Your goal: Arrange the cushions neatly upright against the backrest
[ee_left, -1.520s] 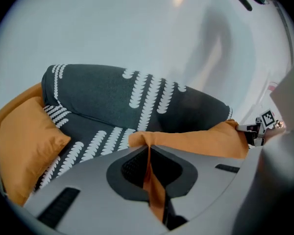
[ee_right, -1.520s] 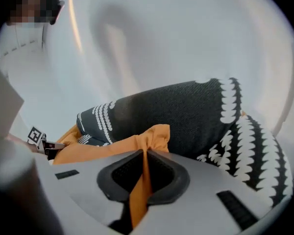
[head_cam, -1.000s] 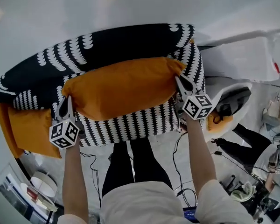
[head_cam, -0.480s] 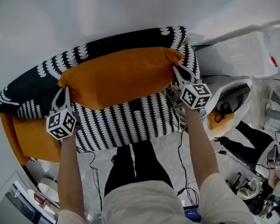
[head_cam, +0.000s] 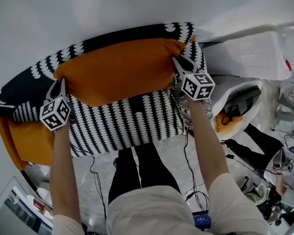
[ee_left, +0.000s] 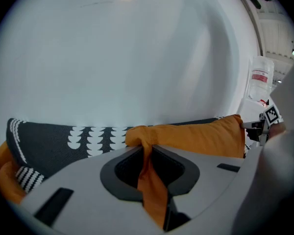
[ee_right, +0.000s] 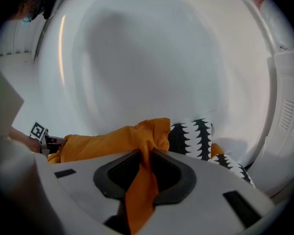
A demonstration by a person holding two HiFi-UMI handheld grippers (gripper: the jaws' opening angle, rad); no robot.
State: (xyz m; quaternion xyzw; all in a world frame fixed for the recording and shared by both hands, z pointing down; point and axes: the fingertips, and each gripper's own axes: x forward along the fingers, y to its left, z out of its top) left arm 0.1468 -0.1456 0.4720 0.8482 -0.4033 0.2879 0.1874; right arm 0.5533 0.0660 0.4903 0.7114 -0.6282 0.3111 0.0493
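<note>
Just loosening on orange cushion (head_cam: 117,70): left gripper (head_cam: 59,85), right gripper (head_cam: 179,65) jaws; patterned sofa (head_cam: 137,33) behind.

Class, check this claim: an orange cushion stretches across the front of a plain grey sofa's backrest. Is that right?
Not quite. The head view shows the sofa is black with white patterning, not plain grey. The orange cushion does stretch across the front of its backrest.
</note>
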